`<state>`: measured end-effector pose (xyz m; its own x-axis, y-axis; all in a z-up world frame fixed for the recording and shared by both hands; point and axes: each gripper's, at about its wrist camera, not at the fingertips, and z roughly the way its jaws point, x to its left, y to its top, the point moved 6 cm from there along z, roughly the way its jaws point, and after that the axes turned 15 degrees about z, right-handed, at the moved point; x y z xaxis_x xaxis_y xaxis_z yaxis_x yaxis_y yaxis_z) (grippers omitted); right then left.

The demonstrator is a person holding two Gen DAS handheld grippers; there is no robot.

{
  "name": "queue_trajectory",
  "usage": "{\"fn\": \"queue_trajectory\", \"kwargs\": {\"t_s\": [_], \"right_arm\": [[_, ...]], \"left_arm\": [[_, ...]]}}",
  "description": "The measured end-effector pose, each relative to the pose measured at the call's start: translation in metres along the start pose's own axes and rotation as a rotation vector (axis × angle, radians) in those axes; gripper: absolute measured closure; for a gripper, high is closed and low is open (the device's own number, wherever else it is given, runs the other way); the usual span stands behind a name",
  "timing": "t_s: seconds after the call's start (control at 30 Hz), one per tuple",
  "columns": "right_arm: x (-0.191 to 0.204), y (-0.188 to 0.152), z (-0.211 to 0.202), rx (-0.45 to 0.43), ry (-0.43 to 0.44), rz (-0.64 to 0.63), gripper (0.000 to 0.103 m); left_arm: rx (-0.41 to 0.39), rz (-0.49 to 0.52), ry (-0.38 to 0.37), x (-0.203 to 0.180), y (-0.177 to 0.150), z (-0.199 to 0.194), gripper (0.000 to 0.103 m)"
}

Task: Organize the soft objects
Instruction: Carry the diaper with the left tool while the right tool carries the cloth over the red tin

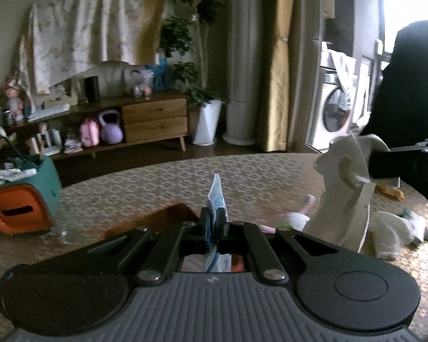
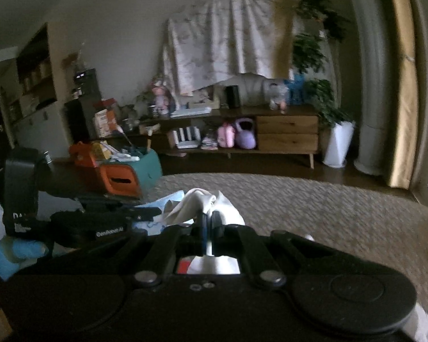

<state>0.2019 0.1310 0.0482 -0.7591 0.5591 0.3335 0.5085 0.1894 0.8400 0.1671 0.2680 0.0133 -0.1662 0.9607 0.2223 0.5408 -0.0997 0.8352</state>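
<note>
A living room is showing behind a woven mat [image 1: 162,188] that is covering the surface in the left wrist view, with a wooden sideboard [image 1: 154,119] and a white plant pot [image 1: 207,122] standing against the far wall. The left tool [image 1: 214,219] is pinching a blue-and-white patterned cloth [image 1: 216,196] between its pressed-together fingers, the cloth sticking up above them and hanging below. To the right, a white cloth [image 1: 345,199] is dangling above the mat, gripped by the other tool. More soft things [image 1: 393,228] are lying blurred on the mat behind it. An orange and teal basket [image 1: 22,202] is sitting at the left.

In the right wrist view, the right tool [image 2: 209,222] is clamping the white cloth [image 2: 197,202], which is bunching up just beyond its fingers. The blue-and-white patterned cloth [image 2: 148,222] is showing to the left, beside the left tool [image 2: 128,213].
</note>
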Motion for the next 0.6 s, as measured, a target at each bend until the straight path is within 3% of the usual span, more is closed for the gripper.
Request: {"fn": "queue_trajectory", "kwargs": {"t_s": [0.27, 0.6], "right_arm": [[0.038, 0.013, 0.058, 0.006, 0.042, -0.055, 0.101], [0.042, 0.007, 0.135, 0.049, 0.026, -0.056, 0.101]], "left_arm": [[0.028, -0.017, 0.073, 0.046, -0.005, 0.022, 0.099], [0.086, -0.05, 0.096, 0.085, -0.022, 0.067, 0.099]]}}
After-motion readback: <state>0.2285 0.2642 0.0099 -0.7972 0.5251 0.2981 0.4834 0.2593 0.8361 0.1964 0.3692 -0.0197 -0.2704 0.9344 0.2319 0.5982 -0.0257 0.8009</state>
